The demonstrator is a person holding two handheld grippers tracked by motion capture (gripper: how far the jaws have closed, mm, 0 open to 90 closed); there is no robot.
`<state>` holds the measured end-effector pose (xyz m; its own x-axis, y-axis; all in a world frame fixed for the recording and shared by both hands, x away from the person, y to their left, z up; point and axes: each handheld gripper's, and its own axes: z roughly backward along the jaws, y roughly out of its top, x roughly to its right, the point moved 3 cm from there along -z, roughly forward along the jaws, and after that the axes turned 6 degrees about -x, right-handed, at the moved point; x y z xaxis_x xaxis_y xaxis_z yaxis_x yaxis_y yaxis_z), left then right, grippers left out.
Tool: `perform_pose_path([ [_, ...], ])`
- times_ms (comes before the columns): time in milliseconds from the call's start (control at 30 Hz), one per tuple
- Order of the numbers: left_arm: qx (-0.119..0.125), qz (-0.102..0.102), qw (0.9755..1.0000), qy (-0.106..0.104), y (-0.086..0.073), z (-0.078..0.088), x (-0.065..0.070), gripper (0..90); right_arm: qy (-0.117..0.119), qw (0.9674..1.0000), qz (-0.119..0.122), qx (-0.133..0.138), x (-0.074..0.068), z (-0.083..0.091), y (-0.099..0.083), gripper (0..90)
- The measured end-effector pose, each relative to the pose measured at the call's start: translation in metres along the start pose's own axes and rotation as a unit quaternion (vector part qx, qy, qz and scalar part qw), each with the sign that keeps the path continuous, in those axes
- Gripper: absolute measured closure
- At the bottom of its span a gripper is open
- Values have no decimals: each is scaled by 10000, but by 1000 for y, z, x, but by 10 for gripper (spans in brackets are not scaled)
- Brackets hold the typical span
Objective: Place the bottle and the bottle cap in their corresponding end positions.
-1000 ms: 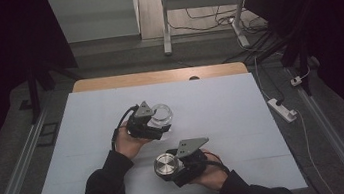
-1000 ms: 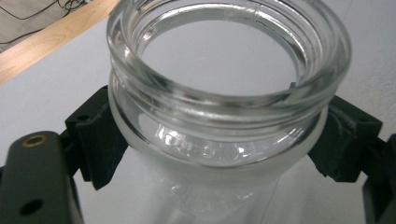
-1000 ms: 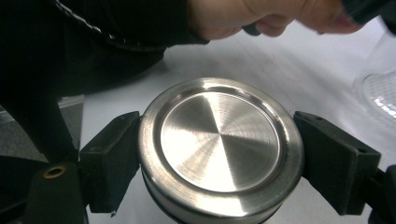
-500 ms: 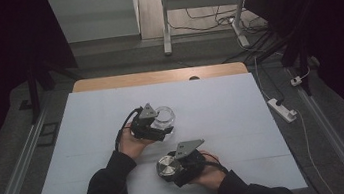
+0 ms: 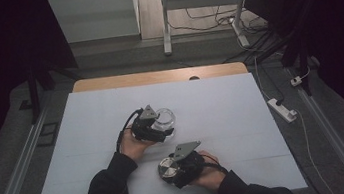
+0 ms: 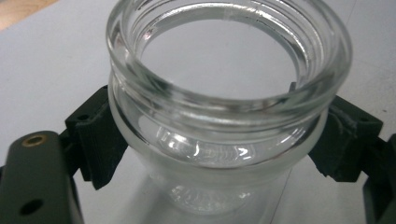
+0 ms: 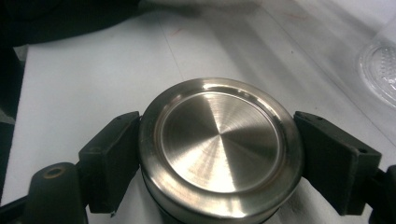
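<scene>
A clear glass jar [image 5: 165, 118] with an open threaded mouth stands near the middle of the white table. My left gripper [image 5: 163, 126] is shut on it, coming in from the jar's left. In the left gripper view the black pads [image 6: 100, 135] press on the jar [image 6: 224, 105] just under its rim. A round brushed-metal lid [image 5: 168, 168] lies nearer the front edge, with my right gripper [image 5: 172, 171] shut on it. In the right gripper view both pads [image 7: 112, 158] clamp the lid [image 7: 219, 144] at its sides, flat face up. The jar [image 7: 380, 70] shows blurred at the upper right.
The white table top [image 5: 89, 138] has a wooden strip [image 5: 157, 76] along its far edge. Both forearms in dark sleeves come in from the bottom. A power strip [image 5: 282, 109] lies on the floor to the right, and a desk frame [image 5: 165, 22] stands behind.
</scene>
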<state>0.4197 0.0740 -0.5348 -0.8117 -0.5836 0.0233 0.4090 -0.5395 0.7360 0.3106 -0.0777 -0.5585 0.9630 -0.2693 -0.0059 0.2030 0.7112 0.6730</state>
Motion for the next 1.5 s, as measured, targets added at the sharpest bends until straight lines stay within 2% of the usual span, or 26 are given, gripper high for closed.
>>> perform_pose_path([
  [233, -10, 6, 10000, -24, -1, 0, -1, 159, -34, 9999, -51, -107, 1, -1, 0, 178],
  [700, -95, -14, 10000, -23, 0, 0, -1, 155, -107, 9994, 112, -294, 1, -2, 0, 178],
  [933, -139, 31, 9999, -41, 0, 1, -1, 145, -69, 9994, -11, -334, 1, -2, 2, 179],
  [1100, -178, 34, 9998, -126, 0, 1, -1, 114, -75, 9995, -51, -293, 2, -1, 3, 182],
  [1333, -196, 71, 9993, -300, 0, 1, 0, 50, -11, 9995, -258, -159, 1, 3, 7, 177],
  [1500, -188, 95, 9990, -382, 1, 4, 0, 21, 17, 9995, -313, -85, 2, 7, 8, 160],
])
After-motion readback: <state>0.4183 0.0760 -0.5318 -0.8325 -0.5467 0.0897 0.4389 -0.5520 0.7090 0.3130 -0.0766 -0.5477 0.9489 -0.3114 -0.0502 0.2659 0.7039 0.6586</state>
